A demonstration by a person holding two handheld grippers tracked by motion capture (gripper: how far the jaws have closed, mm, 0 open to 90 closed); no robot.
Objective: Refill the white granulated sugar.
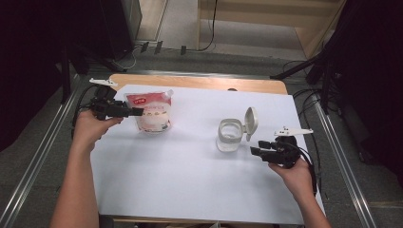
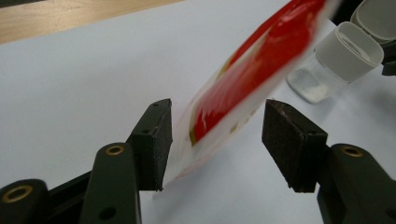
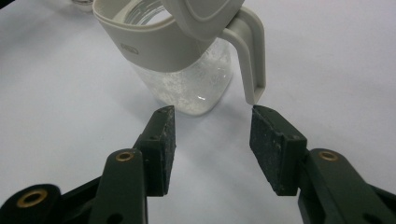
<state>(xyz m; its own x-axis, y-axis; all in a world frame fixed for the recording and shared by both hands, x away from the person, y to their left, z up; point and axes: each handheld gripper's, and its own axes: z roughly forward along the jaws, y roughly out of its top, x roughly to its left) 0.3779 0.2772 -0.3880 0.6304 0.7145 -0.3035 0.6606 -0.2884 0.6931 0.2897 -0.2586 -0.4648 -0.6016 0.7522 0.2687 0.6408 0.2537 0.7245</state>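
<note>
Bright overhead light, soft shadows — dark edges, pouch [image 2: 252, 70] blurred

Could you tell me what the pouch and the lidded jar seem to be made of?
The pouch looks like glossy plastic film: red-and-white print, see-through base, thin flexible edge. The jar seems clear glass or hard plastic, hard to say which; its collar and flip lid look like matte off-white plastic.

A white sheet [image 1: 190, 166] covers nearly all of the wooden table [image 1: 199, 81], leaving a bare strip along the far edge. Black cables [image 1: 304, 97] lie on the grey floor [image 1: 228, 59] beyond the far right corner.
</note>
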